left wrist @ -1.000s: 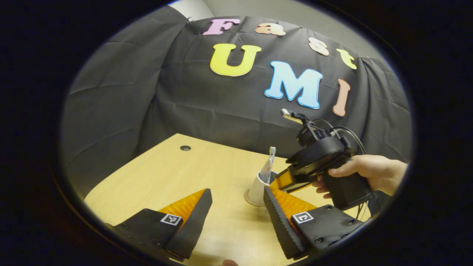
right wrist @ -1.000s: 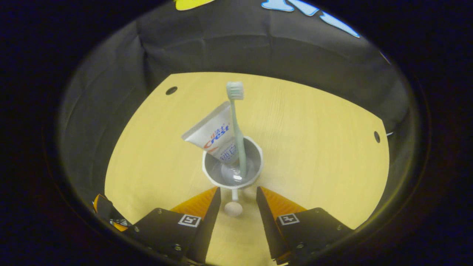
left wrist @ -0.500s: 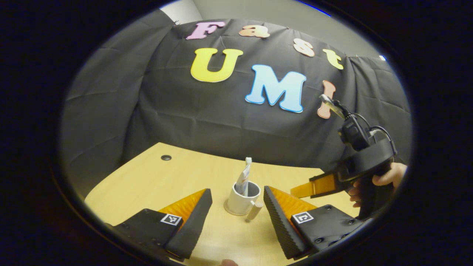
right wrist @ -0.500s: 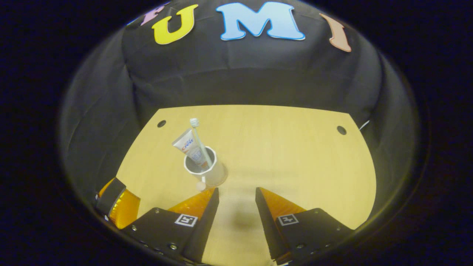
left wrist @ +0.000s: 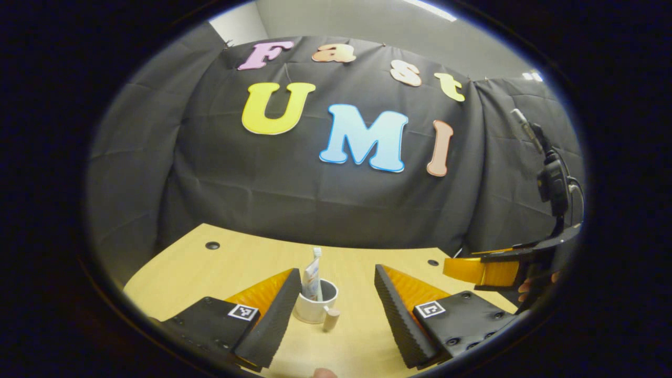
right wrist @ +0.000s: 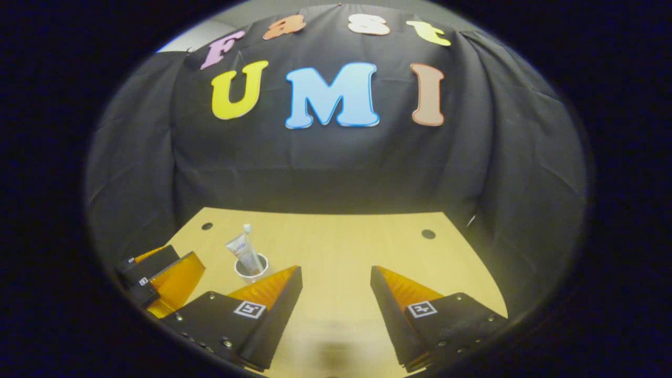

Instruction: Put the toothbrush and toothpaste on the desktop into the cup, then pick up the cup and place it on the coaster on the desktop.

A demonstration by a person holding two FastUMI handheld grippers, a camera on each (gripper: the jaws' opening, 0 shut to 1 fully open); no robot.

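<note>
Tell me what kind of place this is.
Likely a staged recording booth, not a bathroom: black cloth wall, a bare wooden desktop, and one cup holding toothpaste and a toothbrush.

Over the last second the right tool (right wrist: 334,294) has drawn up and back from the cup (right wrist: 251,267). A second ago its fingers flanked the cup's handle, with the cup large and central in the right gripper view; now the cup sits small and off to the left, beyond the left fingertip. In the left gripper view the right tool (left wrist: 462,269) (a hand was plainly wrapped round its grip before) has swung from just over the cup (left wrist: 314,308) out to the far right edge, well apart from it. The left tool (left wrist: 336,310) has pulled back too: the cup now looks smaller and sits lower, beside its left finger, and more of the tabletop (left wrist: 247,262) shows beyond.
</note>
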